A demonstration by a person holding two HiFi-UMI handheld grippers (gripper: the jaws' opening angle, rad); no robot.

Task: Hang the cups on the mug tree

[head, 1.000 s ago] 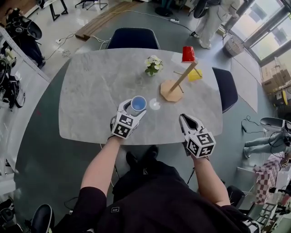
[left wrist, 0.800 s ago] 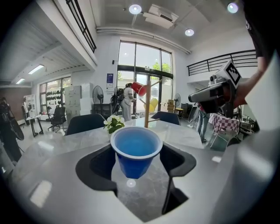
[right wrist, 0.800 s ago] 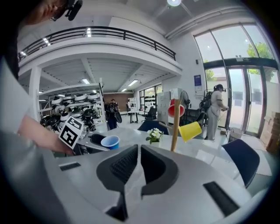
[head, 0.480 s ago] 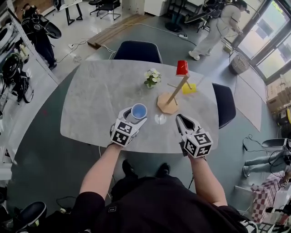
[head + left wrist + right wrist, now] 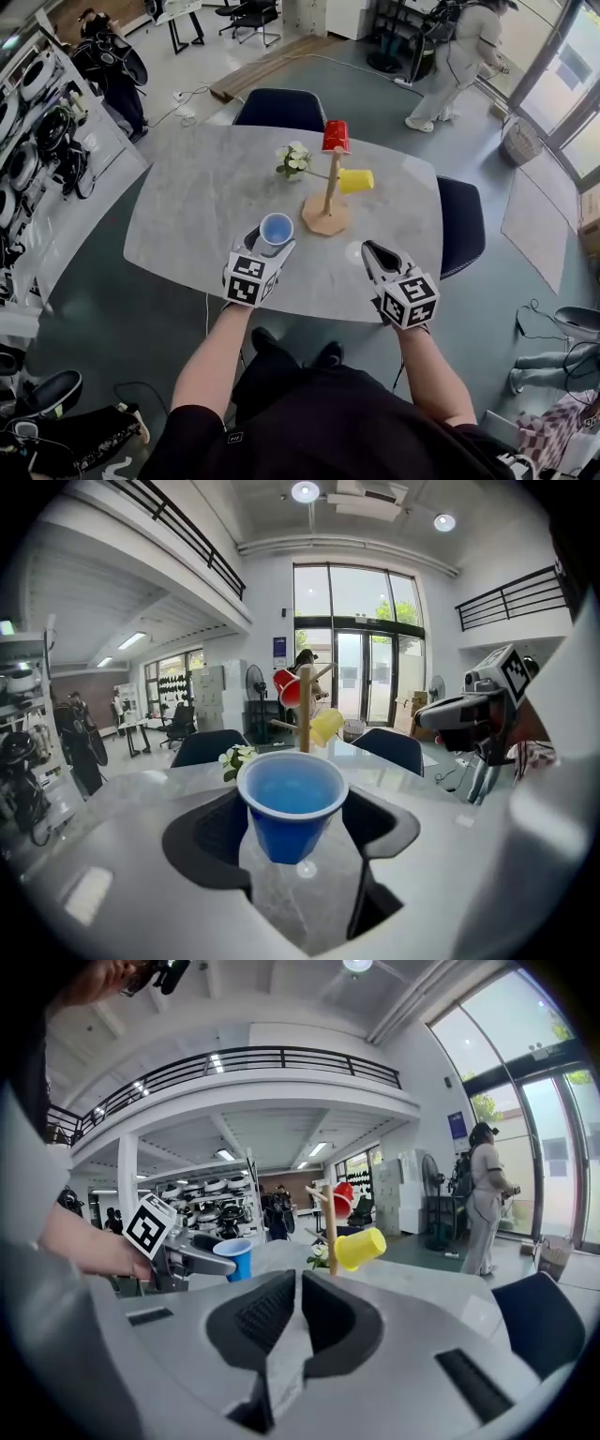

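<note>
Two of the three cups in view are already on the wooden mug tree with a round base [image 5: 327, 217]. A red plastic cup [image 5: 336, 136] sits upside down on the tree's top, and a yellow plastic cup [image 5: 356, 180] hangs from a peg on its right side.

One cup is left, the blue plastic cup with a white rim [image 5: 277, 229]. It is just in front of the tree's base, on the person's side. It stands upright with its mouth up and looks empty. It seems to be held clear of the grey marble-look surface [image 5: 187, 202].

The left hand-held gripper [image 5: 268, 241] is clamped on the cup's lower wall, with the jaws wide. The right hand-held gripper [image 5: 374, 251] is right of the tree's base and nearer the person. Its jaws are together with nothing between them.

I judge that the blue cup must be turned over onto a bare peg, which seems to be on the tree's left.
</note>
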